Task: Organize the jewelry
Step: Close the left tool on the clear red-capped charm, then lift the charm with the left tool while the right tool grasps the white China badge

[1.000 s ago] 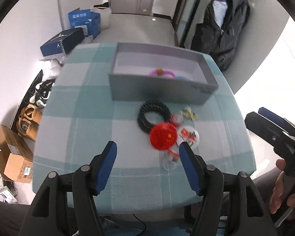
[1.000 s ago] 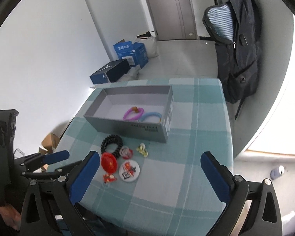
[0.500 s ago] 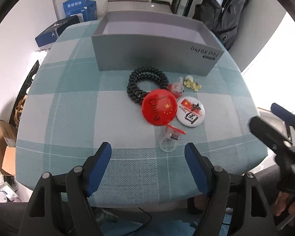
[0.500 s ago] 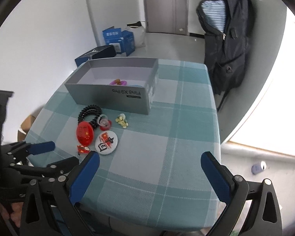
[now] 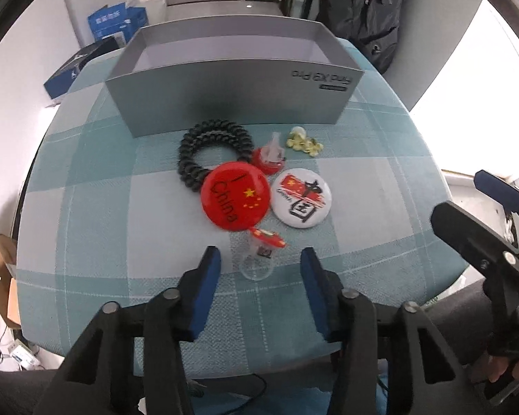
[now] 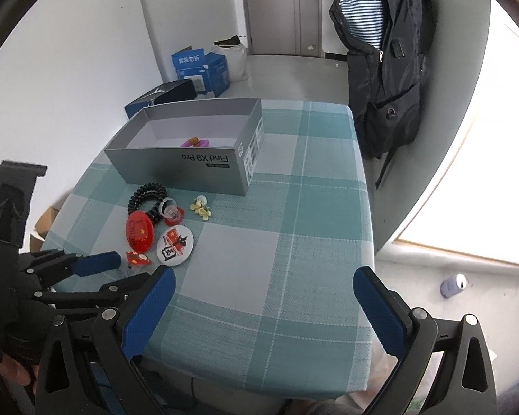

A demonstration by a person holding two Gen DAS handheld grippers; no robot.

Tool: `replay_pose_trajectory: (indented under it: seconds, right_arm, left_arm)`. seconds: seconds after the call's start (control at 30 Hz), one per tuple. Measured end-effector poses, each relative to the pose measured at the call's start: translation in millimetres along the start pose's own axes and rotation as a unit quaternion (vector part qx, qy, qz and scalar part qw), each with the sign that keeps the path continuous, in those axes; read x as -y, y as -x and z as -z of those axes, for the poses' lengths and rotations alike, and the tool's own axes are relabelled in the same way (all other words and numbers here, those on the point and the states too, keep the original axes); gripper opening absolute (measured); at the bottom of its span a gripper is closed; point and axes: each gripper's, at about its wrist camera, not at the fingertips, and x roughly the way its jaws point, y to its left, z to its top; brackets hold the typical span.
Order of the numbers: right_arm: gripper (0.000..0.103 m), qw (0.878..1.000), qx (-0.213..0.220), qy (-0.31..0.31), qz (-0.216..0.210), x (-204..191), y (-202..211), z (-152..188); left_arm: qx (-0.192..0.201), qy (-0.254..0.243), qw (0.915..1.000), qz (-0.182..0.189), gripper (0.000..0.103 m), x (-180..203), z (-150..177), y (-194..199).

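Note:
A grey open box stands at the far side of the checked table; in the right wrist view it holds a pink ring. In front lie a black coil hair tie, a red China badge, a white badge, a red ring, yellow beads and a clear ring with a red top. My left gripper is open, its fingers on either side of that clear ring. My right gripper is open and empty over the table's near right part.
A dark jacket hangs beyond the table's far right corner. Blue boxes sit on the floor at the back left. A cardboard box stands left of the table. The table's front edge is close below my left gripper.
My left gripper has moved forward and down toward the pile; its fingers now flank the clear ring. My right gripper has drifted back slightly and stays open.

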Motion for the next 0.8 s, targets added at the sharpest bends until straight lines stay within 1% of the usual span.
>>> replay_pose_trajectory:
  seconds: [0.03,0.07,0.1,0.13,0.23,0.4,0.53,0.67,0.8]
  right_arm:
    - [0.103,1.000,0.000,0.000,-0.001,0,0,0]
    - [0.103,1.000,-0.001,0.000,-0.001,-1,-1,0]
    - [0.103,1.000,-0.002,0.000,-0.001,-1,-1,-1]
    - [0.103,1.000,-0.003,0.000,0.000,-1,-2,-1]
    - [0.103,1.000,-0.007,-0.001,-0.003,-2,-4,-1]
    - [0.103,1.000,-0.006,0.005,0.001,-4,-4,0]
    - [0.103,1.000,-0.008,-0.002,0.000,-1,-5,0]
    - [0.103,1.000,-0.005,-0.003,-0.014,-2,-5,1]
    - [0.103,1.000,-0.010,0.004,-0.025,-9,-9,1]
  left_arm:
    - [-0.002,-0.002,1.0000,0.000,0.029,1,1,0]
    - [0.000,-0.006,1.0000,-0.006,0.027,1,1,0]
    - [-0.001,-0.008,0.9999,-0.009,0.022,1,0,1]
    - [-0.001,-0.007,1.0000,-0.006,0.015,-2,-1,-1]
    - [-0.004,0.001,0.9999,0.011,0.015,-9,-2,0]
    - [0.004,-0.003,0.9998,0.019,0.015,-8,-6,0]
    - [0.011,-0.003,0.9996,0.028,0.015,-10,-5,6]
    - [0.019,0.008,0.9992,0.036,0.015,-18,-3,16]
    - [0.028,0.028,0.9981,0.048,0.015,-35,-2,29]
